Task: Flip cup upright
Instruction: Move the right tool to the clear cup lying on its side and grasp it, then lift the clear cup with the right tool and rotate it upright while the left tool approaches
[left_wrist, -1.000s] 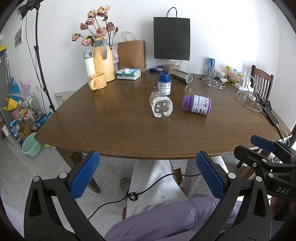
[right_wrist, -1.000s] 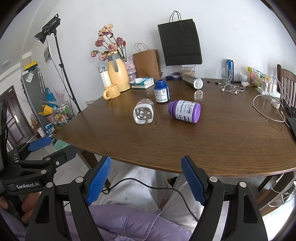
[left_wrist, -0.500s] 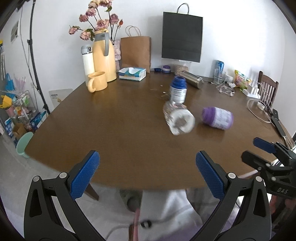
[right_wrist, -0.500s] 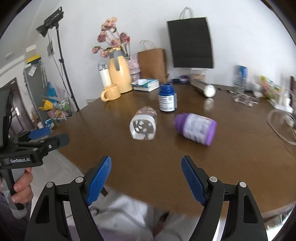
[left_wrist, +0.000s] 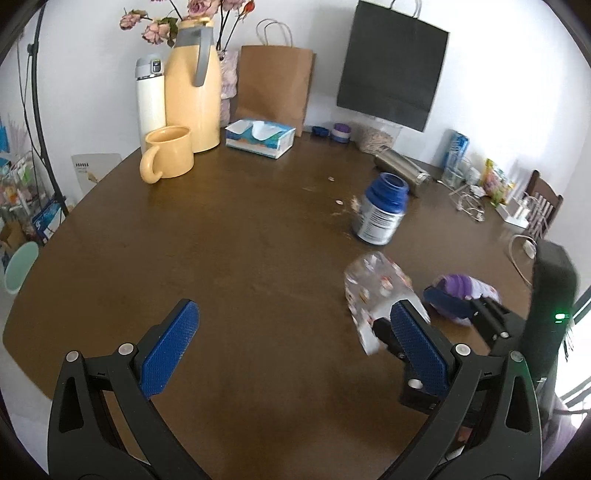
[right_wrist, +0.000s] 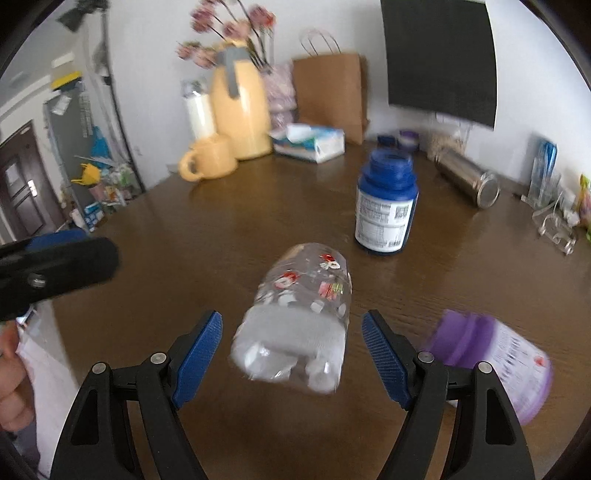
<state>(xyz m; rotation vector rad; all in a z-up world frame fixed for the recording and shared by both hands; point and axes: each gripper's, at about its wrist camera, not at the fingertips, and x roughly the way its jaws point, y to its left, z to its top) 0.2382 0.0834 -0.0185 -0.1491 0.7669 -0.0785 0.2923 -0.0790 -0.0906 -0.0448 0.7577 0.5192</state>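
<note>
A dark wooden table (right_wrist: 184, 240) fills both views, white wall behind; on it the clear cup (right_wrist: 299, 317), printed with small red and white figures, lies on its side near the front edge, its base turned toward the right wrist camera. A second ago both grippers hung back beyond the table's edge over the person's lap; now the right gripper (right_wrist: 291, 354) has come in over the wood so that its blue pads stand wide apart on either side of the cup's base, not yet touching it; that reads as the approach nearly done and a grasp close at hand. The left gripper (left_wrist: 291, 347) has advanced too, jaws spread and empty, over bare wood to the cup's left. Just beyond the cup stands a blue-capped bottle (right_wrist: 386, 210); a purple bottle (right_wrist: 495, 365) lies on its side to the right, near the right finger. Motion blurs the cup in both views, so its rim and open end cannot be made out; in the left view the left gripper's own pad and the right gripper partly cover it.
</note>
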